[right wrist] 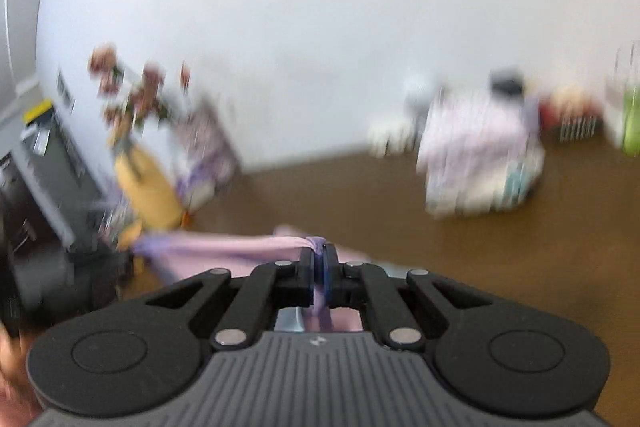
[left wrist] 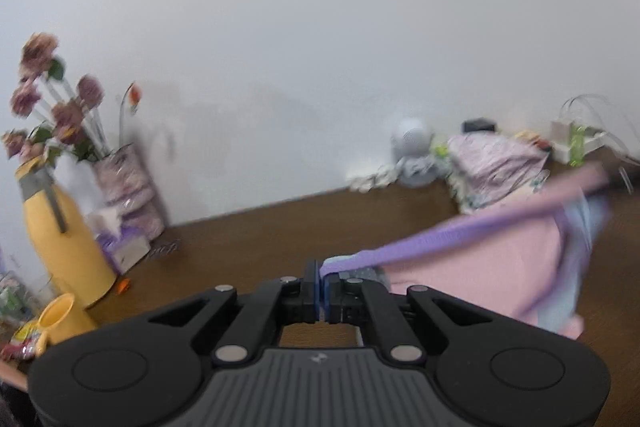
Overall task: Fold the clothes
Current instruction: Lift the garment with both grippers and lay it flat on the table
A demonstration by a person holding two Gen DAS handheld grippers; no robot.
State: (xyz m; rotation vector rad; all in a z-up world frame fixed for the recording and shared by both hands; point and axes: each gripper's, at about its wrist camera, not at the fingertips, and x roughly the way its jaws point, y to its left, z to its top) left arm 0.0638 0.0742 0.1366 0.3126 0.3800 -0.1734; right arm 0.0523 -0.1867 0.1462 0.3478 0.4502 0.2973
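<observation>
Low in the left wrist view, the left gripper (left wrist: 322,281) pinches the purple hem of a pink garment (left wrist: 480,267), which stretches taut to the right above the brown tabletop (left wrist: 260,227). In the blurred right wrist view, the right gripper (right wrist: 319,267) is clamped on the same purple edge. Farther back, at right, sits a folded floral pile (left wrist: 492,163); at left, a yellow flask (left wrist: 60,235) and flowers (left wrist: 52,99).

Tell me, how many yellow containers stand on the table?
2. A tall yellow jug stands at the table's left end, below the flowers. A small yellow cup sits just in front of it. Blur and clutter there may hide others.
</observation>
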